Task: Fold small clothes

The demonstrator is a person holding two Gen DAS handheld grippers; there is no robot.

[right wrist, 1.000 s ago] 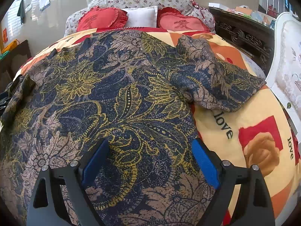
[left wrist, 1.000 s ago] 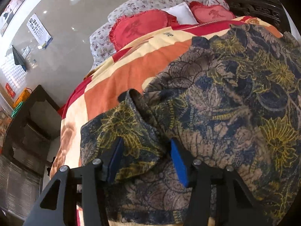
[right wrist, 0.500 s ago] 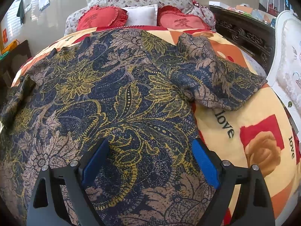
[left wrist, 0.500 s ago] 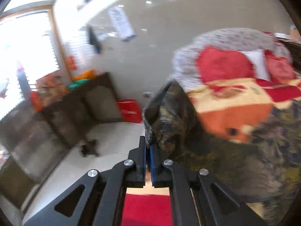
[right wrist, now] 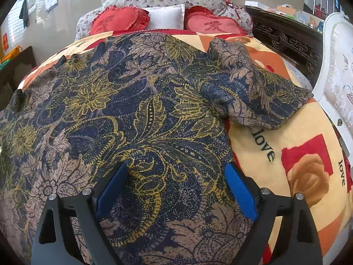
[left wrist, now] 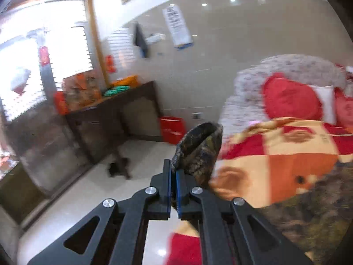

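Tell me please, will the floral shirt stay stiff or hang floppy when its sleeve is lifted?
Probably floppy: the sleeve curls limply above the shut left gripper. The floral shirt drapes over the blanket with soft wrinkles, so it likely sags and drags.

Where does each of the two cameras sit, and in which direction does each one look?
Left wrist: sits behind the left gripper, shut on a sleeve, facing the room's wall, with the bed at right.
Right wrist: sits behind the open right gripper, low over the floral garment, facing the pillows.
Shared: bed, garment, pillows and the wall poster.
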